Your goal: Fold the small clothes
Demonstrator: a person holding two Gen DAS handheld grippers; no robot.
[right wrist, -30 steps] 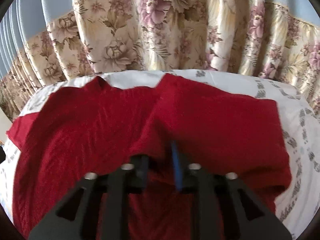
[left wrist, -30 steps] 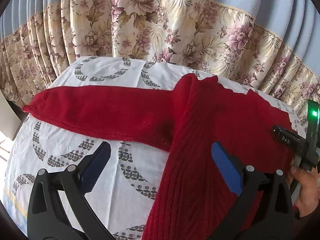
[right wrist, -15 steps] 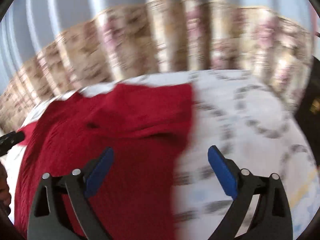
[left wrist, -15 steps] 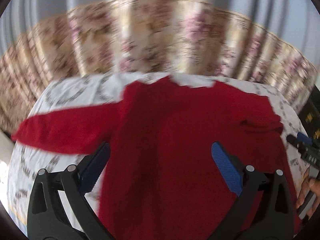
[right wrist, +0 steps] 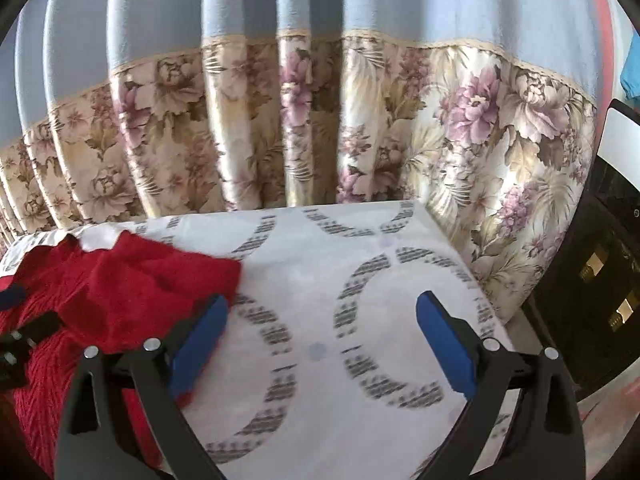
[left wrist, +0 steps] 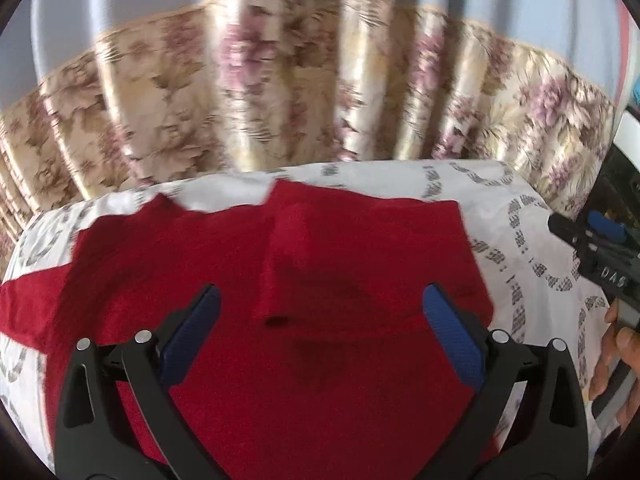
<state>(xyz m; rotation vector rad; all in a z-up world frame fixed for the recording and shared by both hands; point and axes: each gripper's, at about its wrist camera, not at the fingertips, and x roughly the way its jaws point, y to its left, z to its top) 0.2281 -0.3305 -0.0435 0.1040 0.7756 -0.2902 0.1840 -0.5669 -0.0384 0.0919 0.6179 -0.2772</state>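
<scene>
I hold my left gripper (left wrist: 320, 332) above the red sweater (left wrist: 280, 280), and its jaws are wide apart with nothing between them. The sweater lies flat on the white sheet (left wrist: 520, 248) with grey ring pattern. One sleeve is folded over the body, its cuff end near the middle, and the other sleeve reaches out to the left edge of the view. My right gripper (right wrist: 320, 344) is also wide open and empty, over the bare sheet (right wrist: 320, 280) just to the right of the sweater (right wrist: 132, 280). Its left finger (right wrist: 196, 344) is at the sweater's edge; I cannot tell if it touches. Behind the bed hangs a curtain (right wrist: 360, 120), blue above and floral below. In the left view I see my right hand (left wrist: 616, 364) holding the other gripper's handle.
</scene>
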